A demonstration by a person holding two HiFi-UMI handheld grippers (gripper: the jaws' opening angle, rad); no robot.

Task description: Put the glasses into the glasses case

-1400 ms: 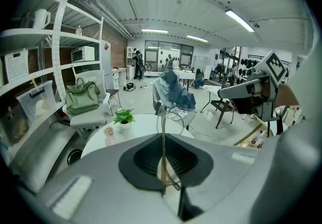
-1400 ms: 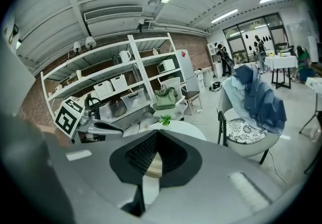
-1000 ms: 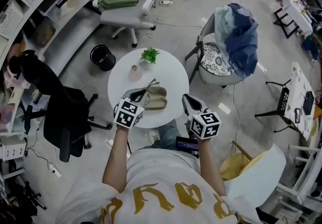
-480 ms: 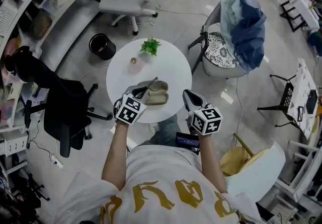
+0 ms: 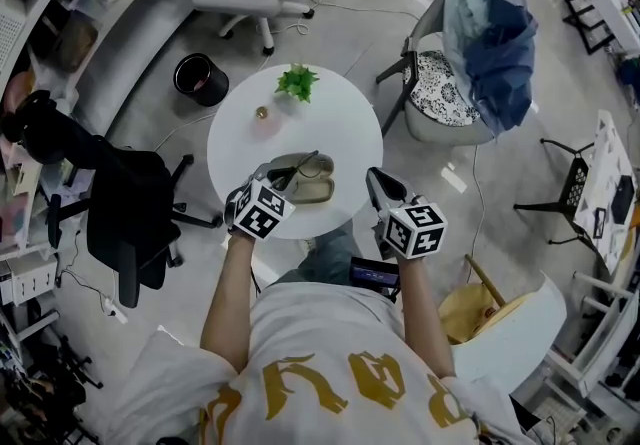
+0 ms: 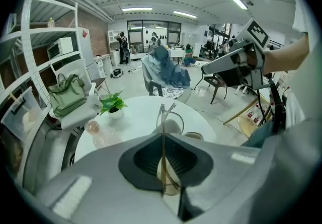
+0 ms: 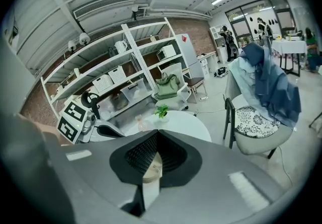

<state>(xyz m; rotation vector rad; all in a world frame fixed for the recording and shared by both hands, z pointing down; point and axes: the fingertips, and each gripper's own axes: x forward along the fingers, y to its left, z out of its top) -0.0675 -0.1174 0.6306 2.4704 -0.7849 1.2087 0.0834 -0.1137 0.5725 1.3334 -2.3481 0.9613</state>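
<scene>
While the left gripper (image 5: 272, 176) holds the glasses (image 5: 300, 167) over the case (image 5: 312, 191), the right gripper (image 5: 376, 180) hangs idle.
The left gripper's jaws are clamped on the thin frame, with the lenses lifted just above the beige case, which seems to lie open on the round table (image 5: 232, 131). The right gripper's jaws are together with nothing between them, near the table's edge beside the case. The placing step looks to be in hand. Next, the glasses likely need lowering into the open half, with the right gripper steadying the case.
</scene>
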